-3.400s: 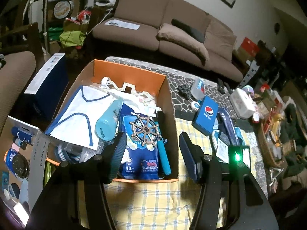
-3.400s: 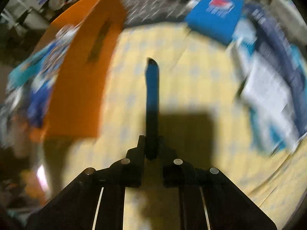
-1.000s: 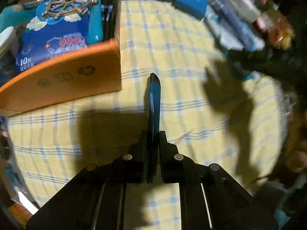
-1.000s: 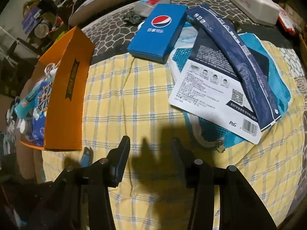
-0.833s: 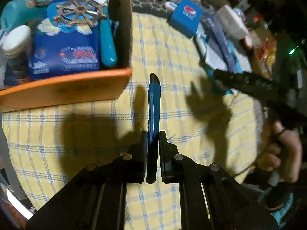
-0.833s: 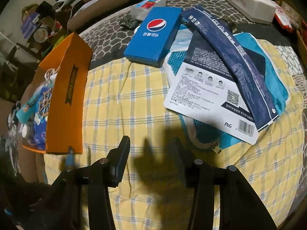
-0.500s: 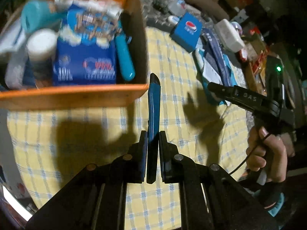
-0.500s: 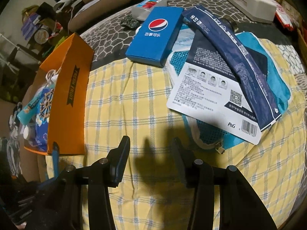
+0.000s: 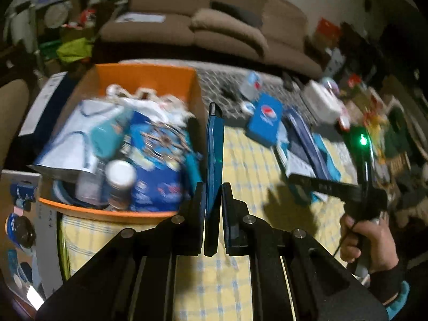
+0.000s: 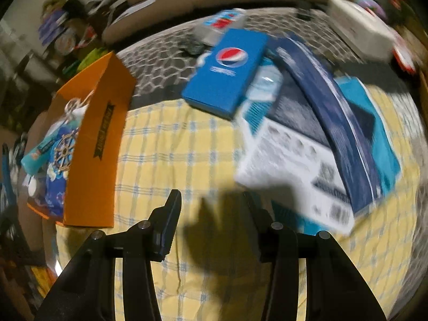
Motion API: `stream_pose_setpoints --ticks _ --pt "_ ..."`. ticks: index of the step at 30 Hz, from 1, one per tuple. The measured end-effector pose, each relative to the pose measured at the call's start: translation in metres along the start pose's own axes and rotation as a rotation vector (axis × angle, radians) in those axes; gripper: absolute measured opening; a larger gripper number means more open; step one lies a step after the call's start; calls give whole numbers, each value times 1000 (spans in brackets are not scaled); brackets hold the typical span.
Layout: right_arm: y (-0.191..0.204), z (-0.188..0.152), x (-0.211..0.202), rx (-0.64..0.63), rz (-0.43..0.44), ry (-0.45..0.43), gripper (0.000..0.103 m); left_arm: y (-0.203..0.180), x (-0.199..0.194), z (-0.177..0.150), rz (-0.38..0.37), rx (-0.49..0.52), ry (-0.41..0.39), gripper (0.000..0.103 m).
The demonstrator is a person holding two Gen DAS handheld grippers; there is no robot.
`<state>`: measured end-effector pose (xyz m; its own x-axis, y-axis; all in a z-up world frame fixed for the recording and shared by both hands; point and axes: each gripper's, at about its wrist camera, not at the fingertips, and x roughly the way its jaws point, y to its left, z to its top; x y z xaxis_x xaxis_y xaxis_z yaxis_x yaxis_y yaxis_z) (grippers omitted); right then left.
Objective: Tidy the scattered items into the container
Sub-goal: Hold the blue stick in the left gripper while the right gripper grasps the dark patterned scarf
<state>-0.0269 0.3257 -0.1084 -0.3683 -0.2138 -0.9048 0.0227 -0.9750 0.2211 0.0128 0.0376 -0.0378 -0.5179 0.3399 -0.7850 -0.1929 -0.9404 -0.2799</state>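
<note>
My left gripper (image 9: 213, 203) is shut on a thin blue flat item (image 9: 214, 155) held on edge, above the right wall of the orange cardboard box (image 9: 149, 73). The box holds a blue wipes pack (image 9: 157, 176), a ship-wheel ornament and a white-capped bottle. My right gripper (image 10: 211, 214) is open and empty above the yellow checked cloth (image 10: 174, 155); it also shows in the left wrist view (image 9: 321, 184). A blue Pepsi box (image 10: 227, 72), a long navy packet (image 10: 329, 99) and a white-backed pack (image 10: 297, 165) lie ahead of it. The orange box (image 10: 99, 139) stands to its left.
A brown sofa (image 9: 214, 29) runs behind the table. A white tissue box (image 10: 358, 32) and a small bottle (image 10: 222, 26) sit at the far side. Clutter lies at the table's right edge (image 9: 374, 123) and on the floor left of the box (image 9: 21, 214).
My left gripper has risen and tilted up with the blue item, from low over the cloth to level with the box's right wall. My right gripper moved forward toward the scattered packs.
</note>
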Motion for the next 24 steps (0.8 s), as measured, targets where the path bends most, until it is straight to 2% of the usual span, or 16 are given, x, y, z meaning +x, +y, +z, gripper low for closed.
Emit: stream_pose_setpoints --ticks 3,5,7,10,13,14,15,16,17,18,22,23,24 --pt "9 40 3 -11 -22 -4 48 23 -3 7 20 -64 -22 10" --pt "20 77 9 -22 5 -7 48 41 -5 12 32 -113 -24 10" --pt "29 111 21 -40 3 -1 53 59 -8 15 39 -173 -32 10" --pt "46 162 52 -57 -64 17 54 76 -11 21 83 -204 -50 10" --pt "60 200 83 -58 -58 12 56 91 -14 24 92 -242 -64 10" --pt "63 211 94 -59 -69 12 69 95 -14 24 95 -248 -66 10" --pt "68 224 110 -69 -119 13 85 100 -14 25 106 -260 -67 10" --pt "70 230 118 -80 -172 13 87 103 -13 24 112 -268 -63 10" --pt "75 239 134 -111 -264 16 86 107 -11 23 117 -284 -53 10" --pt "78 245 145 -138 -310 16 84 110 -9 22 119 -297 -43 10" --pt "91 255 176 -254 -422 2 85 109 -11 22 92 -292 -46 10" --pt "93 255 182 -281 -439 5 80 109 -12 22 101 -284 -53 10" --pt "94 254 188 -297 -444 18 65 109 -11 23 107 -283 -54 10"
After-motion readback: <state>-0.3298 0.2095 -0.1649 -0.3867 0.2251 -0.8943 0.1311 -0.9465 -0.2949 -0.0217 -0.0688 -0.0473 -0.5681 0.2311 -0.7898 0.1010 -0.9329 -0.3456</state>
